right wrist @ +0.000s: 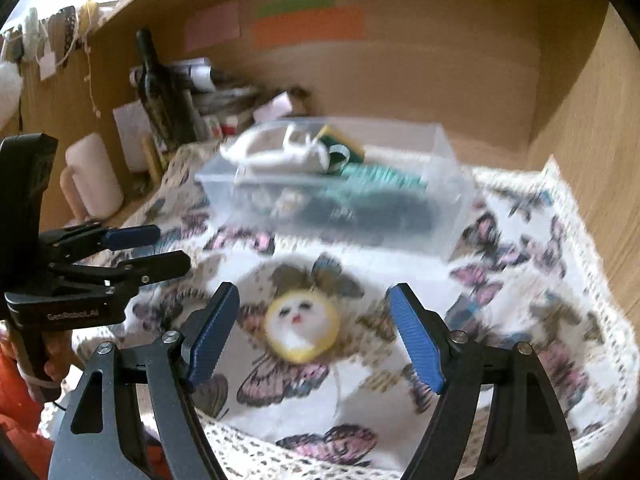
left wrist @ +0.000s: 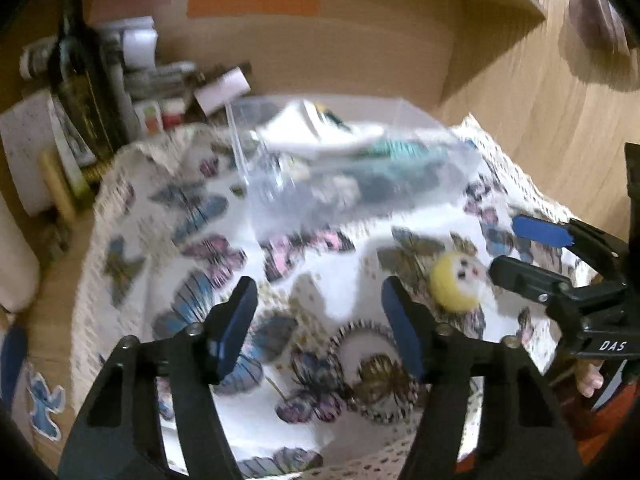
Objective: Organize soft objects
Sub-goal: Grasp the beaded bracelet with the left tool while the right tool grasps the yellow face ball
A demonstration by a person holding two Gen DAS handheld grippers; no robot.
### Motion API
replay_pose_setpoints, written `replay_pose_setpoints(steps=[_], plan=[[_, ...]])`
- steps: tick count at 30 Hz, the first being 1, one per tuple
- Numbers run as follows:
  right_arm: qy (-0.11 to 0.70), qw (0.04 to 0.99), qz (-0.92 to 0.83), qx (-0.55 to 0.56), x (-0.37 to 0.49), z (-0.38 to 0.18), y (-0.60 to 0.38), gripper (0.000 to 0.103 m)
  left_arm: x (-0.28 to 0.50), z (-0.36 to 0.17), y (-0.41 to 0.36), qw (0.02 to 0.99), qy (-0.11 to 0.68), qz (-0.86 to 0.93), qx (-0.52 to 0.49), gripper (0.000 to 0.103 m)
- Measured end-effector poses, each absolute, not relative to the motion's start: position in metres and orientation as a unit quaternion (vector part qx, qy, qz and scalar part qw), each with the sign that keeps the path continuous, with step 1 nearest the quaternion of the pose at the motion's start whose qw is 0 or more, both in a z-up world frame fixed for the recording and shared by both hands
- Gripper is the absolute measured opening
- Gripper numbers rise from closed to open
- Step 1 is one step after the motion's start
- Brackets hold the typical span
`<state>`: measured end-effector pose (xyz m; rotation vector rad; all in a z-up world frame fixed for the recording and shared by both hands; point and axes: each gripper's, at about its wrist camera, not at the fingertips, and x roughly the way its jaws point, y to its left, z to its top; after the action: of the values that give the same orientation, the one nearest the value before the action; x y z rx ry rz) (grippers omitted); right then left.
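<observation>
A small round yellow plush with a white face (right wrist: 302,330) lies on the butterfly-print cloth (right wrist: 520,300). It also shows in the left wrist view (left wrist: 460,282). My right gripper (right wrist: 314,336) is open, its fingers on either side of the plush and a little short of it. My left gripper (left wrist: 320,322) is open and empty over the cloth, left of the plush. A clear plastic box (right wrist: 340,196) behind the plush holds white, green and dark soft items; it also shows in the left wrist view (left wrist: 352,172).
A dark bottle (right wrist: 158,92), papers and small boxes crowd the back left of the wooden alcove. A white cylinder (right wrist: 94,176) stands at the left. Wooden walls close in behind and at the right (right wrist: 580,120).
</observation>
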<state>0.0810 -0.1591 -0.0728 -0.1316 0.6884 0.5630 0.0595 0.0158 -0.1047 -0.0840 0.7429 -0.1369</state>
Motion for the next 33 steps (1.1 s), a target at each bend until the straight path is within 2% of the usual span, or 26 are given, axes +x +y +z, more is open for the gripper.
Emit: replay_pose_setpoints(steps=[3,5,7,11,13,15,16,17,18,25,33], plan=[[0.353,0.891,0.278,-0.062,0.080,-0.086,-0.154,0.075,0.060,-0.118,0.011,0.923,0.378,-0.071,-0.032,0.059],[0.368,0.883,0.284,-0.064,0.081,-0.094,-0.151,0.075,0.060,-0.125,0.009,0.917,0.390,-0.077,-0.031,0.053],[0.378,0.877,0.287,-0.067,0.081,-0.101,-0.147,0.075,0.062,-0.133,0.009,0.911,0.403,-0.085,-0.036,0.044],[0.391,0.871,0.290,-0.062,0.084,-0.110,-0.143,0.075,0.058,-0.136,0.010,0.910,0.400,-0.095,-0.043,0.040],[0.394,0.871,0.287,-0.054,0.088,-0.112,-0.145,0.074,0.057,-0.137,0.009,0.910,0.400,-0.103,-0.048,0.026],[0.394,0.875,0.276,-0.048,0.092,-0.113,-0.147,0.065,0.057,-0.138,0.009,0.911,0.397,-0.102,-0.047,0.019],[0.395,0.875,0.275,-0.046,0.093,-0.113,-0.148,0.056,0.057,-0.138,0.009,0.911,0.397,-0.103,-0.046,0.012],[0.396,0.875,0.275,-0.044,0.095,-0.114,-0.149,0.047,0.057,-0.138,0.009,0.911,0.397,-0.103,-0.047,0.010],[0.398,0.875,0.274,-0.044,0.096,-0.114,-0.150,0.044,0.057,-0.138,0.010,0.911,0.397,-0.104,-0.049,0.007],[0.398,0.871,0.285,-0.047,0.093,-0.110,-0.153,0.042,0.056,-0.131,0.015,0.914,0.389,-0.094,-0.062,0.006],[0.373,0.887,0.265,-0.057,0.097,-0.089,-0.157,0.042,0.061,-0.095,0.023,0.934,0.343,-0.078,-0.067,0.005]])
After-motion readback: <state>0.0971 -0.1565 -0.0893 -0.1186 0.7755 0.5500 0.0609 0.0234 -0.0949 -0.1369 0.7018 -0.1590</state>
